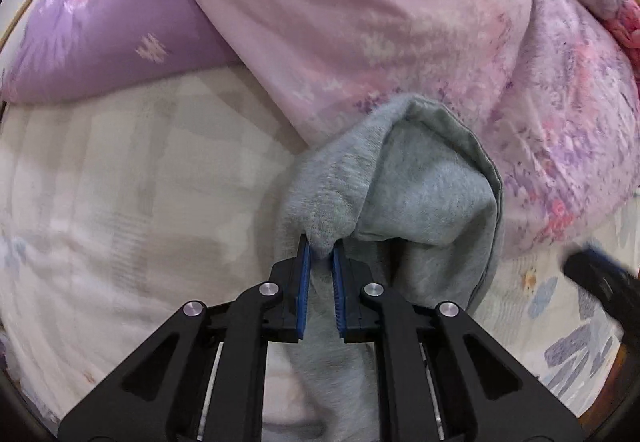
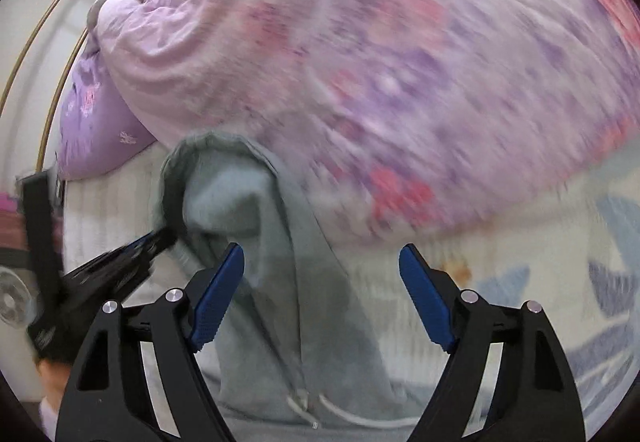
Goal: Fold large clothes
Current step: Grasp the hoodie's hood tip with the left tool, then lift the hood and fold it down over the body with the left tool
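Note:
A grey fleece garment (image 1: 424, 202) with a hood and white drawstrings (image 2: 320, 408) lies on the bed sheet (image 1: 120, 202). My left gripper (image 1: 320, 246) is shut on a pinched fold of the grey fabric near the hood's edge; it also shows in the right wrist view as a dark blurred shape, the left gripper (image 2: 160, 238), at the hood's left rim. My right gripper (image 2: 322, 262) hangs open above the grey garment (image 2: 280, 242), its blue pads (image 2: 218, 298) wide apart and nothing pressed between them. The right wrist view is motion-blurred.
A bulky pink and purple floral quilt (image 1: 400, 22) is heaped just behind the garment. A purple pillow (image 1: 108, 30) lies at the back left. A person's hand (image 2: 52, 378) shows at the lower left. The patterned sheet (image 2: 540, 282) runs on to the right.

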The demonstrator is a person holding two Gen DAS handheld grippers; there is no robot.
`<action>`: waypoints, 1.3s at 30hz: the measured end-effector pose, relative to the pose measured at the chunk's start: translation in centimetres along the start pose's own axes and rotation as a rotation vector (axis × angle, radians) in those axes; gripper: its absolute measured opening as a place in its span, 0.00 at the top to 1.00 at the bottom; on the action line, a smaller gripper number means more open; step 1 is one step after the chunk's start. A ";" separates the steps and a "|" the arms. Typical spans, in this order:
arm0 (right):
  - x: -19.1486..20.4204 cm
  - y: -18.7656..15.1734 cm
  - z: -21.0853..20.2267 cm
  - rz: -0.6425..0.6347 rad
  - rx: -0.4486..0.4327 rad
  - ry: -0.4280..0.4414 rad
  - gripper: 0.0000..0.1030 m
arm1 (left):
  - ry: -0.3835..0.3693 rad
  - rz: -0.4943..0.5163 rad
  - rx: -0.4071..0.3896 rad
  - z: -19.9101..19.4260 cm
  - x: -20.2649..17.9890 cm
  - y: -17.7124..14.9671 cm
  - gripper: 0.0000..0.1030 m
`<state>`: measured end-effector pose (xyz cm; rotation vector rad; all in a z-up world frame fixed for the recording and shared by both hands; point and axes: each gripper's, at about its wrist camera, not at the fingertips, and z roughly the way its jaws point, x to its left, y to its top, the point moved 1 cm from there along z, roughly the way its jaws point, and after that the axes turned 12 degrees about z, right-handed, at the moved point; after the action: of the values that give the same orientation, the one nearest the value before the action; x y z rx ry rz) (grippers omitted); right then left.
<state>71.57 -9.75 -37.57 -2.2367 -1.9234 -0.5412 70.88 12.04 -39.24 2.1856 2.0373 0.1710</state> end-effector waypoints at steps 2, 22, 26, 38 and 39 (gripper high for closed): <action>0.8 0.6 1.8 -0.013 0.022 -0.019 0.26 | -0.007 0.010 -0.017 -1.2 0.9 -0.2 0.90; 1.5 -5.6 -8.0 -0.076 -0.116 0.002 0.91 | 0.038 0.011 -0.089 -11.0 1.2 -6.7 0.90; 2.7 -9.0 -12.4 -0.128 -0.144 -0.011 0.91 | 0.081 0.054 -0.097 -13.9 0.0 -9.1 0.90; 2.6 -22.0 -21.6 -0.167 -0.204 0.005 0.91 | 0.107 0.058 -0.164 -23.8 -3.4 -19.6 0.91; 2.5 -22.9 -21.9 -0.170 -0.203 0.002 0.91 | 0.109 0.055 -0.167 -24.4 -3.6 -20.8 0.91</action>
<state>45.58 -10.84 -19.31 -2.1953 -2.1595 -0.7954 45.70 10.56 -19.04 2.1736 1.9391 0.4591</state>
